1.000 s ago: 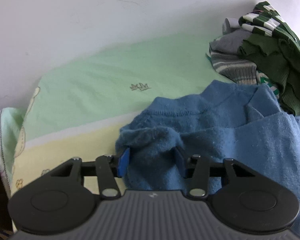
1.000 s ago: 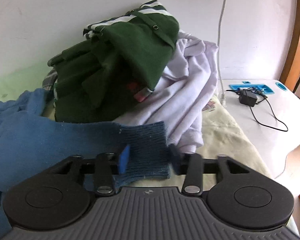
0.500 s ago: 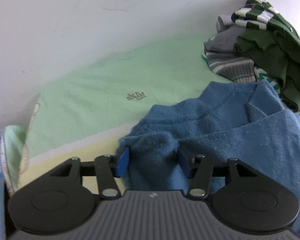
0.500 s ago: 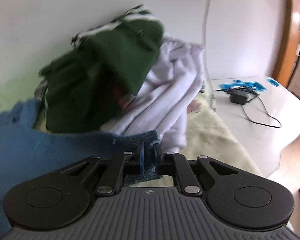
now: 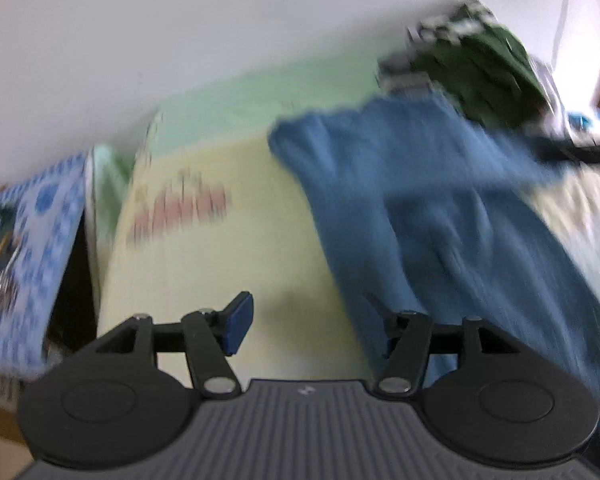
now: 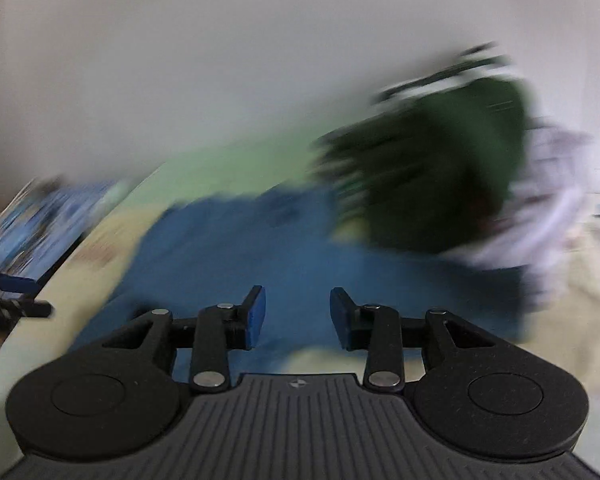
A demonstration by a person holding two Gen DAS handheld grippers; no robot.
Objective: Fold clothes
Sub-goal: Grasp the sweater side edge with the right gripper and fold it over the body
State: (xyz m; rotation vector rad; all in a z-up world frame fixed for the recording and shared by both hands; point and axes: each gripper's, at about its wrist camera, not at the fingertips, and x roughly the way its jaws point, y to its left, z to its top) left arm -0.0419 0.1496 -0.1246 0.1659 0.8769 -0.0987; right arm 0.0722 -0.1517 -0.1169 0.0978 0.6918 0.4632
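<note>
Bedsheet (image 5: 204, 264) under both opening tongs, blue sweater (image 6: 260, 256) released.

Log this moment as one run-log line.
left hand-held gripper: opening, empty | right hand-held gripper: opening, empty | blue sweater: spread on bed | green clothes pile: behind

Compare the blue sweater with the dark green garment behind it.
The blue sweater lies spread out flat across the bed; the dark green garment sits bunched in a heap. The sweater is plain blue; the green garment shows white stripes at its top. The sweater lies nearer both grippers. Both are blurred soft clothing.
</note>
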